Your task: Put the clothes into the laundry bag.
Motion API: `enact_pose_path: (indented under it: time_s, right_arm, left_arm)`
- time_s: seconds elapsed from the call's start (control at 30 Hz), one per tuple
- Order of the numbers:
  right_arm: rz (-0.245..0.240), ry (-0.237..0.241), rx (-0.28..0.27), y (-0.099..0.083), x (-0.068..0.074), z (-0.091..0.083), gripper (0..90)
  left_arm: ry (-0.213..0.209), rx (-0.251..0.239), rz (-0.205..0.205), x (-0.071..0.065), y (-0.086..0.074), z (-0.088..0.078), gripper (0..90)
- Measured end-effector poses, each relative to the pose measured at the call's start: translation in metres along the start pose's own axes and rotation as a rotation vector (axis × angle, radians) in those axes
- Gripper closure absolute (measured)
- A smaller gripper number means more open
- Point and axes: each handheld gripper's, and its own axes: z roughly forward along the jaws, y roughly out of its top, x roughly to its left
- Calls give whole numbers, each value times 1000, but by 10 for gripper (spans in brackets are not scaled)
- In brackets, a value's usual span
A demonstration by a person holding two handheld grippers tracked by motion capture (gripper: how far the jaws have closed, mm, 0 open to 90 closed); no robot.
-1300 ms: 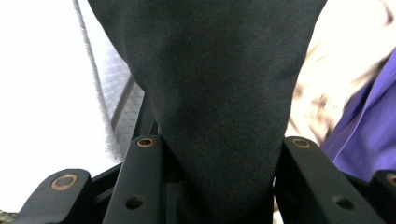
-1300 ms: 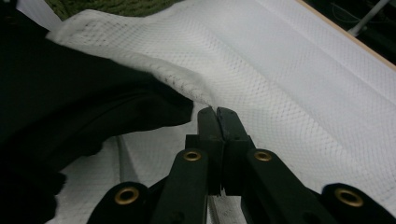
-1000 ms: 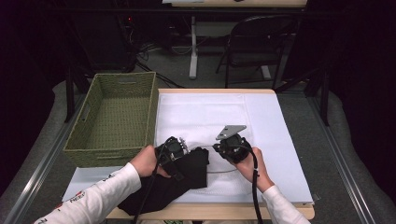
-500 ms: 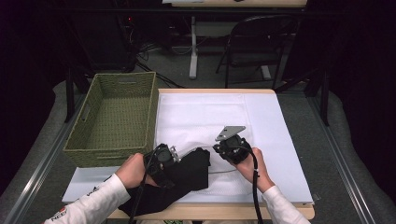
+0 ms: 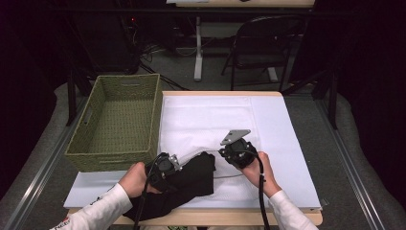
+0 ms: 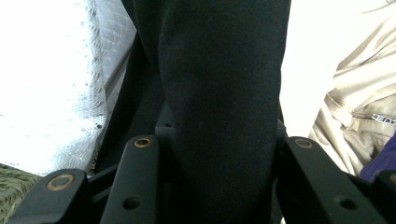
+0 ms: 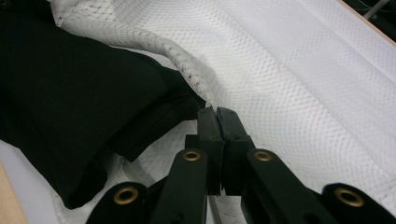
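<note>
A black garment (image 5: 191, 177) lies bunched at the table's front, partly on a white mesh cloth (image 5: 206, 120). My left gripper (image 5: 181, 161) is at its left end. In the left gripper view a thick fold of the garment (image 6: 224, 70) fills the gap between the jaws, which have just been closing and press on it. My right gripper (image 5: 222, 153) sits at the garment's right side. Its jaws (image 7: 217, 116) are shut on the rolled edge of the white mesh cloth (image 7: 303, 93), right beside the black garment (image 7: 70, 93).
A green woven basket (image 5: 115, 154), with nothing in it, stands at the table's left, close to my left hand. A white sheet (image 5: 287, 143) covers the tabletop. A folding chair (image 5: 268, 43) and a table leg stand on the floor beyond the far edge.
My left hand has slid left and toward the table's front edge, dragging the black garment's left end with it. The right hand and its gripper have stayed where they were.
</note>
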Motion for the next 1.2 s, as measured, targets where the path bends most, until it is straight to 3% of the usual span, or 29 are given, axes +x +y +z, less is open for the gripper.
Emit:
enact_pose_path:
  time_s: [0.17, 0.4, 0.5, 0.67, 0.8, 0.83, 1.07, 1.2]
  right_arm:
    - [2, 8, -9, 2, 0, -4, 897]
    - [2, 6, -62, 10, 3, -17, 897]
    - [-5, 8, -66, 11, 5, -19, 897]
    - [-14, 28, -23, 6, 7, -10, 896]
    - [-11, 39, -18, 5, 6, -9, 896]
    - [-11, 39, -17, 5, 7, -9, 895]
    - [-15, 35, -15, 5, 6, -10, 895]
    - [-14, 35, -8, 4, 5, -10, 894]
  left_arm:
    - [-1, 7, -13, -2, 4, -5, 651]
    - [1, -37, -71, 2, 17, -21, 651]
    - [-2, -41, -114, 8, 23, -14, 646]
    - [-61, -85, -153, 16, 19, 2, 592]
    - [-61, -116, -138, 13, 15, -1, 493]
    - [-47, -115, -136, 12, 14, -3, 390]
    - [33, -115, -91, 0, 7, -12, 267]
    - [38, -126, -96, -3, 1, -11, 231]
